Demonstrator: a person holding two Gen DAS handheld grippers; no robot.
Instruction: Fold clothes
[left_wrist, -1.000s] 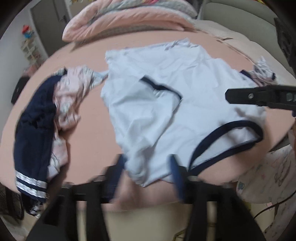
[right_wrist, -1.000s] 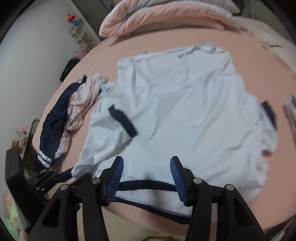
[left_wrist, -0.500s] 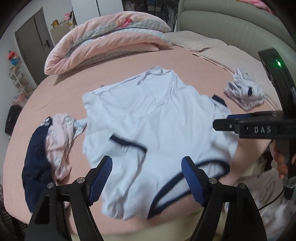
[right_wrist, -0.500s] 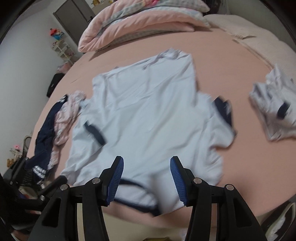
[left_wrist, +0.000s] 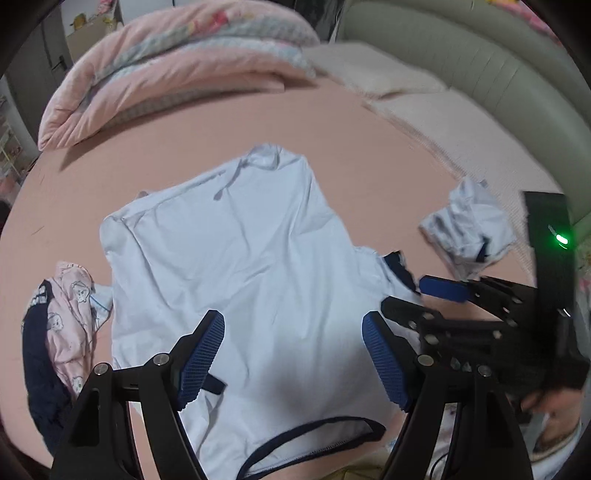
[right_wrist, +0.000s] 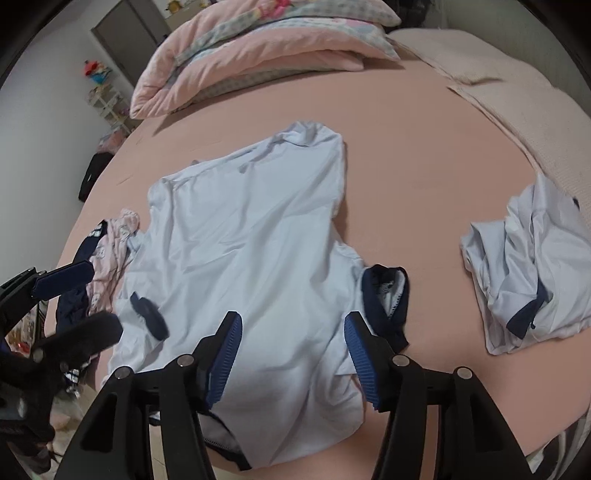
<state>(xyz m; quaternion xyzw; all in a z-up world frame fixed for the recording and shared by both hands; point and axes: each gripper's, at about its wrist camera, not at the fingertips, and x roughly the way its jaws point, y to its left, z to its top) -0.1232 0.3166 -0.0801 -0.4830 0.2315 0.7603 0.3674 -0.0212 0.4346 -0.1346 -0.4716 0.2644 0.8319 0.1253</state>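
Observation:
A white T-shirt (left_wrist: 240, 258) (right_wrist: 251, 240) with navy trim lies spread on the pink bed (left_wrist: 369, 147), its neck opening (left_wrist: 314, 443) at the near edge. Its left sleeve is folded inward, navy cuff (right_wrist: 147, 317) on top; the right sleeve's cuff (right_wrist: 384, 299) sticks out. My left gripper (left_wrist: 293, 323) hovers open above the shirt's chest, nothing between its fingers. My right gripper (right_wrist: 293, 319) hangs over the shirt's right half, jaws opening and empty. Each gripper shows in the other's view: the right gripper (left_wrist: 417, 299) by the right sleeve, the left gripper (right_wrist: 81, 302) at the left edge.
A second white garment (left_wrist: 465, 229) (right_wrist: 524, 266) lies crumpled to the right. A pile of pink and navy clothes (left_wrist: 66, 332) (right_wrist: 107, 254) lies left of the shirt. A folded pink quilt (left_wrist: 177, 74) (right_wrist: 258, 55) fills the far end. A hand (left_wrist: 554, 413) shows bottom right.
Both grippers have lifted and swung right across the shirt, bringing the crumpled white garment into view. The left jaws stand wider, away from the shirt's near left edge.

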